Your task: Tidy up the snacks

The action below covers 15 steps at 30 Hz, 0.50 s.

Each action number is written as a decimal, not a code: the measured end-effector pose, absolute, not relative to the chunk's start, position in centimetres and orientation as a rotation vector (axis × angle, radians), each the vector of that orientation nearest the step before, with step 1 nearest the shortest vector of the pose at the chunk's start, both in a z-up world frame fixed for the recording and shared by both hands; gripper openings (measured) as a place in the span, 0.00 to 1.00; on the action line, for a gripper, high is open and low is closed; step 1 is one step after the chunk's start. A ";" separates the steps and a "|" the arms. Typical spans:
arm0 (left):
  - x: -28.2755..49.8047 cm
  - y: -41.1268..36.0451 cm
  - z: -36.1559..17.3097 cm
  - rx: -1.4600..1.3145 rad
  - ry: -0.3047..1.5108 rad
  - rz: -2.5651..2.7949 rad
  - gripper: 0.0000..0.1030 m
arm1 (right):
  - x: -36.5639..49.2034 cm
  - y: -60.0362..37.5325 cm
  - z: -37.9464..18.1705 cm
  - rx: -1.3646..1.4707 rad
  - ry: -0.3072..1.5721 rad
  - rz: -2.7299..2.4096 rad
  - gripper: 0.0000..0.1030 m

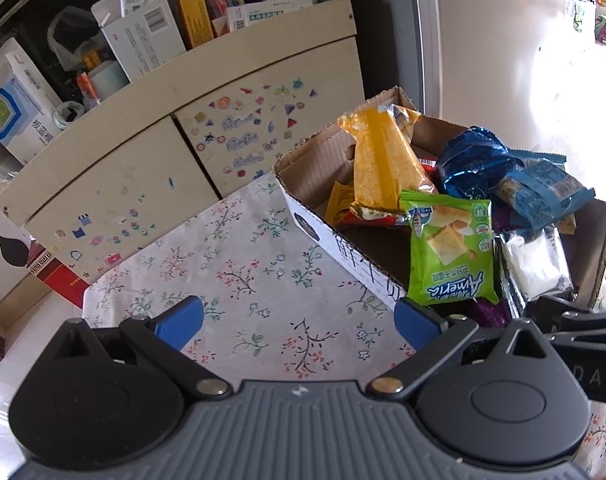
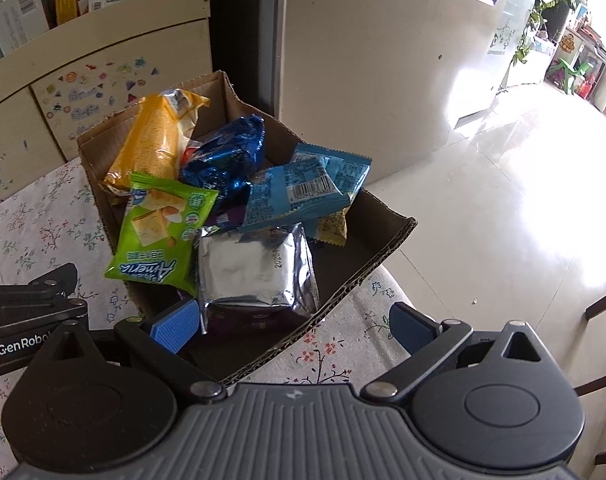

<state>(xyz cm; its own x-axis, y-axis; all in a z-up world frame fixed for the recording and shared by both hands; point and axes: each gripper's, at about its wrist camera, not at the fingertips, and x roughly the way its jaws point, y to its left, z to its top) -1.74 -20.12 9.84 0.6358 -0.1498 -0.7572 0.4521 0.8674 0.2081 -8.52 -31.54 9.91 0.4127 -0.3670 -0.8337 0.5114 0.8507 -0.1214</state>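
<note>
A cardboard box (image 1: 303, 152) (image 2: 383, 248) stands on the floral tablecloth, full of snack packs. Among them lie a long yellow pack (image 1: 383, 160) (image 2: 151, 140), a green pack (image 1: 451, 248) (image 2: 159, 228), a crumpled dark blue foil bag (image 1: 471, 164) (image 2: 223, 156), light blue packs (image 1: 543, 196) (image 2: 303, 188) and a silver foil pack (image 1: 539, 264) (image 2: 251, 268). My left gripper (image 1: 299, 322) is open over the cloth, left of the box, holding nothing. My right gripper (image 2: 293, 326) is open at the box's near corner, its left pad (image 2: 175, 326) beside the silver pack.
A cream cabinet (image 1: 175, 120) with stickers on its doors stands behind the table, its shelf crowded with boxes and papers. A pale tall appliance (image 2: 383, 60) is behind the box. Shiny floor tiles (image 2: 523, 200) lie to the right. The floral cloth (image 1: 231, 272) stretches left of the box.
</note>
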 end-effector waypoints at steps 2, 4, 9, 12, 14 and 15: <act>-1.9 -19.9 10.1 0.400 0.805 -0.351 0.98 | -8.6 -31.3 10.1 0.158 0.999 -0.550 1.00; -2.1 -19.7 10.3 0.395 0.797 -0.350 0.98 | -8.7 -31.2 10.3 0.156 0.994 -0.551 1.00; -2.5 -19.4 11.0 0.390 0.770 -0.356 0.98 | -8.9 -31.0 10.8 0.140 0.980 -0.561 1.00; -2.8 -19.3 11.3 0.393 0.761 -0.363 0.98 | -9.1 -30.9 11.1 0.125 0.971 -0.564 1.00; -3.0 -19.2 11.5 0.390 0.754 -0.361 0.98 | -9.2 -30.9 11.3 0.123 0.969 -0.558 1.00; -3.1 -19.0 11.5 0.389 0.752 -0.359 0.98 | -9.3 -30.8 11.4 0.124 0.968 -0.555 1.00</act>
